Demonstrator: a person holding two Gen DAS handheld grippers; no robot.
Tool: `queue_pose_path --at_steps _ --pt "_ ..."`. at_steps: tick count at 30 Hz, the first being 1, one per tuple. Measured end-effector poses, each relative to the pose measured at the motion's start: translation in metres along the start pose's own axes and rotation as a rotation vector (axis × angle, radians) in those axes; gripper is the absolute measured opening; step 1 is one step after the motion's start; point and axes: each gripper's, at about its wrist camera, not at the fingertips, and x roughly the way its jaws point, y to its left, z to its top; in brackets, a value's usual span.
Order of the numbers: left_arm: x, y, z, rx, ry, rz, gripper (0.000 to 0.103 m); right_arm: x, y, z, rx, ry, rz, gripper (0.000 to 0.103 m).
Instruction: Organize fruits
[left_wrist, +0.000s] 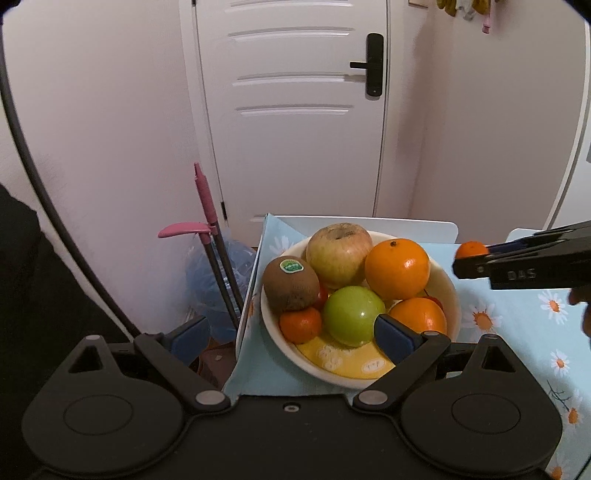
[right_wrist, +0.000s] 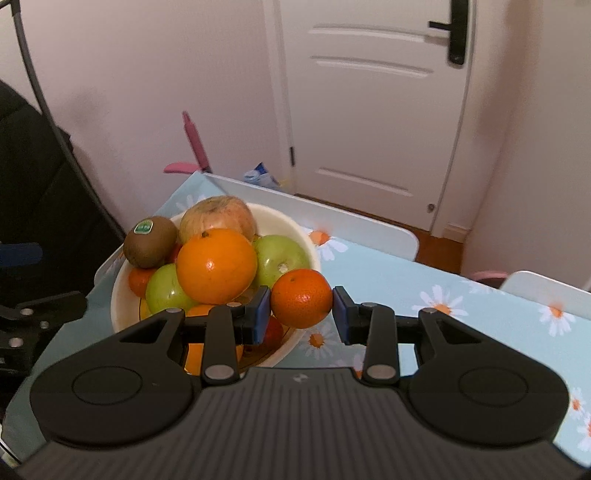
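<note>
Right wrist view: the right gripper (right_wrist: 301, 314) has its two blue pads pressed on either side of a small mandarin (right_wrist: 301, 298), carried in the air.
Below and left of those fingers: the cream bowl (right_wrist: 284, 221) on the daisy tablecloth (right_wrist: 461, 295).
Beyond the left finger: a large orange (right_wrist: 216, 265) on top of the pile, a green apple (right_wrist: 167, 290) on its left, a second green apple (right_wrist: 282, 260) on its right.
Farther: a kiwi (right_wrist: 149, 242) with a green sticker and a yellowish apple (right_wrist: 218, 218) at the bowl's far side.
Left wrist view: the left gripper (left_wrist: 291, 338) is spread wide and grips nothing.
Its right finger (left_wrist: 393, 338): over the bowl's near side, just beside the green apple.
Its left finger (left_wrist: 190, 338): out past the table edge.
Far right of those fingers: the mandarin in the other gripper, beyond the bowl's rim.
</note>
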Motion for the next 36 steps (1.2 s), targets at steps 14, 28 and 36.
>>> queue_pose_path --at_steps 14,28,36 --pt "-0.003 -0.012 -0.017 -0.021 0.02 0.034 0.098 0.019 -0.002 -0.013 -0.079 -0.012 0.09 0.071" --pt "-0.042 -0.04 -0.016 -0.048 -0.035 0.052 0.098 -0.053 -0.015 -0.021 -0.08 -0.104 0.071 0.094" --pt "-0.083 -0.064 -0.003 0.002 -0.107 0.038 0.098 -0.13 -0.027 -0.029 -0.017 -0.127 -0.042 0.094"
